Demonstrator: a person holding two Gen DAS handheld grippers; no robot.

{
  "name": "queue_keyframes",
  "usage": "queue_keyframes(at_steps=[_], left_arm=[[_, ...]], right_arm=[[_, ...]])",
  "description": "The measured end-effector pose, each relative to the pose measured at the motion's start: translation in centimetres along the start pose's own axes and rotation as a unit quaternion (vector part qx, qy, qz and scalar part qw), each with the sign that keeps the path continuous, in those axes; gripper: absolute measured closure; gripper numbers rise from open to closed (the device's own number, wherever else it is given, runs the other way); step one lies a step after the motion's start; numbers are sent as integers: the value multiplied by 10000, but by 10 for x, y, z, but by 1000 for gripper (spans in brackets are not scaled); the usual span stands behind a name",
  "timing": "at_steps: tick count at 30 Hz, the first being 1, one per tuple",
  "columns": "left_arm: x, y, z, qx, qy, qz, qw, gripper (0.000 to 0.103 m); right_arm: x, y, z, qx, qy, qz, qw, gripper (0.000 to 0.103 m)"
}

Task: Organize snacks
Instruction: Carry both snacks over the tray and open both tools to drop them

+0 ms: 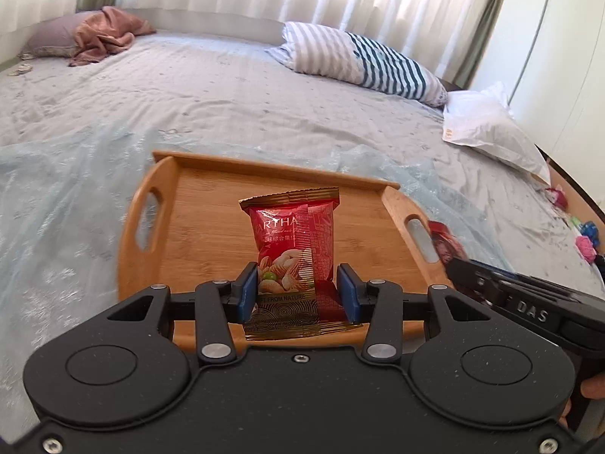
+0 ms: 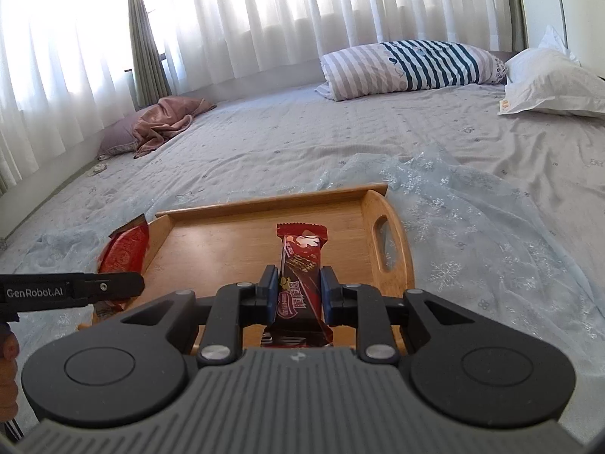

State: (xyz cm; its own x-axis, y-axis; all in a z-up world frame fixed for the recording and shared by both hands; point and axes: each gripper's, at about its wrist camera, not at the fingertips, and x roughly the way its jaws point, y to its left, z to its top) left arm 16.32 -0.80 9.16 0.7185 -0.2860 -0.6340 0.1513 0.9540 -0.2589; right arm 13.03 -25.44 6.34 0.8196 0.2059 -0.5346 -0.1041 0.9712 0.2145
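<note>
A wooden tray [image 1: 211, 208] with cut-out handles lies on the bed, its floor bare. My left gripper [image 1: 298, 291] is shut on a red nut packet [image 1: 293, 242], which stands upright above the tray's near part. In the right wrist view the same tray [image 2: 227, 242] shows, and my right gripper [image 2: 298, 291] is shut on a dark red chocolate bar [image 2: 300, 265] held over its near edge. The nut packet [image 2: 126, 249] and part of the left gripper appear at the left of that view. The other gripper's body [image 1: 529, 302] crosses the right of the left wrist view.
A sheer pale blue cloth [image 2: 472, 219] lies under and around the tray. A striped pillow [image 1: 363, 56], a white pillow [image 1: 487, 125] and a pink blanket [image 1: 102, 34] sit farther back. Small colourful items [image 1: 584, 242] lie at the bed's right edge.
</note>
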Motion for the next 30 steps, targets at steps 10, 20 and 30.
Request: queue_keyframes(at_steps=[10,20,30], left_arm=[[73,-8,3,152,453,309,9984,61],[101,-8,0,246,534,624,9963,61],[107,-10,-1,302,531,721,9955,61]], right_arm=[[61,-4,6,-77,484,-207,9986,76],[84,-6,-1,-37,720,-293,9970,76],[92,-5,-7,-69,784,-326,9964,76]])
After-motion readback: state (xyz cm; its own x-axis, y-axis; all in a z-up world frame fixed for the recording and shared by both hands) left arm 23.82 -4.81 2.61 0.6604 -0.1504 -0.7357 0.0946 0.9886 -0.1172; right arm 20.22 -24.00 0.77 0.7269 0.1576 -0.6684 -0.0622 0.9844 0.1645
